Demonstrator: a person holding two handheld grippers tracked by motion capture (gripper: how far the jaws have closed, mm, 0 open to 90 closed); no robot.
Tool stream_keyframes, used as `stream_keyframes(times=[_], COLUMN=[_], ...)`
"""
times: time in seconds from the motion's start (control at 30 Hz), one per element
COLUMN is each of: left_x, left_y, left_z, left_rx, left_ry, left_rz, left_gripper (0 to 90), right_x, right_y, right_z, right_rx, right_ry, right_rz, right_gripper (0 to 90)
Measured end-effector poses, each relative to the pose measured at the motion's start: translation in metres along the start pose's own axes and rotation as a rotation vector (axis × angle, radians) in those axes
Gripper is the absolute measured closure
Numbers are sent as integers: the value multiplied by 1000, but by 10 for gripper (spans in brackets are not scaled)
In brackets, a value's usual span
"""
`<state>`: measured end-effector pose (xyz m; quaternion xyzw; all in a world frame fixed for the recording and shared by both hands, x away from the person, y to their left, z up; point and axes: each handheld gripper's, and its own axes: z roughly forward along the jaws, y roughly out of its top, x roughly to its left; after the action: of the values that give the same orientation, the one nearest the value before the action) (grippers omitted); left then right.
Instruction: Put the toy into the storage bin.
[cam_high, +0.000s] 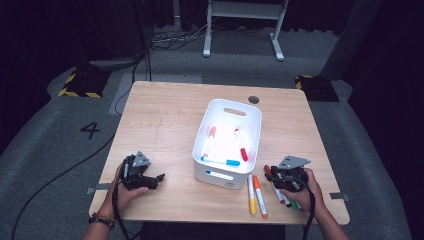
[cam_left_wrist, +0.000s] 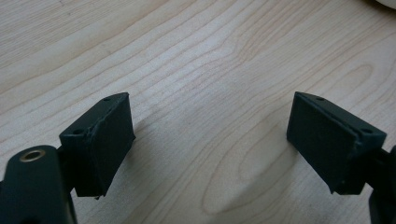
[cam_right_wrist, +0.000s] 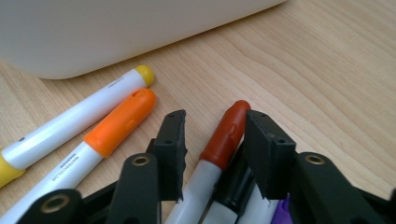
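Note:
My right gripper (cam_right_wrist: 215, 120) is down on the table among loose markers, by the white bin's (cam_high: 250, 112) near right corner. Its jaws straddle a red-brown capped marker (cam_right_wrist: 227, 135). The right pad lies against the cap and a gap remains on the left side, so the gripper is open. A black capped marker (cam_right_wrist: 233, 191) and a purple one (cam_right_wrist: 281, 210) lie just under the jaws. In the high view the right gripper (cam_high: 274, 175) covers the red-brown marker (cam_high: 268, 171). My left gripper (cam_left_wrist: 210, 135) rests open and empty over bare wood, left of the bin (cam_high: 158, 178).
An orange capped marker (cam_right_wrist: 122, 122) and a yellow capped one (cam_right_wrist: 74, 119) lie side by side left of the right jaws, also visible from above (cam_high: 259, 195) (cam_high: 251, 196). Inside the bin lie an orange marker (cam_high: 209, 138), a red marker (cam_high: 241, 145) and a blue marker (cam_high: 221, 161). The wooden table (cam_high: 160, 120) ends just behind my hands.

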<state>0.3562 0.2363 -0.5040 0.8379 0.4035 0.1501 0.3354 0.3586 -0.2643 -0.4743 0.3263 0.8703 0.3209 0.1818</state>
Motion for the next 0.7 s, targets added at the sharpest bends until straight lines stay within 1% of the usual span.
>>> stream_keyframes(times=[0.07, 0.1, 0.13, 0.17, 0.23, 0.3, 0.33, 0.4, 0.53, 0.57, 0.6, 0.7], left_x=[0, 0, 0, 0, 0, 0, 0, 0, 0, 0, 0, 0], left_y=[0, 0, 0, 0, 0, 0, 0, 0, 0, 0, 0, 0], left_z=[0, 0, 0, 0, 0, 0, 0, 0, 0, 0, 0, 0], left_rx=[0, 0, 0, 1, 0, 1, 1, 0, 1, 1, 1, 0], left_ry=[0, 0, -4, -5, -5, -4, -4, -4, -5, -5, -5, 0], left_rz=[0, 0, 0, 0, -2, 0, 0, -1, 0, 0, 0, 0], left_gripper=[149, 149, 149, 150, 149, 149, 149, 149, 149, 149, 149, 150], right_x=[-1, 0, -1, -1, -1, 0, 1, 2, 2, 2, 2, 2], right_y=[-1, -2, -3, -3, -3, -3, -4, -3, -1, -1, -1, 0], right_z=[3, 4, 6, 6, 8, 10, 11, 14, 15, 16, 16, 17], right_rx=[1, 8, 13, 18, 18, 31, 34, 48, 51, 48, 48, 52], right_ry=[10, 6, 6, 14, 15, 27, 25, 30, 40, 44, 49, 45], right_rz=[-5, 8, 11, 15, 19, 13, 17, 31, 52, 60, 81, 96], right_gripper=[615, 626, 630, 630, 633, 634, 636, 654, 686, 696, 710, 737])
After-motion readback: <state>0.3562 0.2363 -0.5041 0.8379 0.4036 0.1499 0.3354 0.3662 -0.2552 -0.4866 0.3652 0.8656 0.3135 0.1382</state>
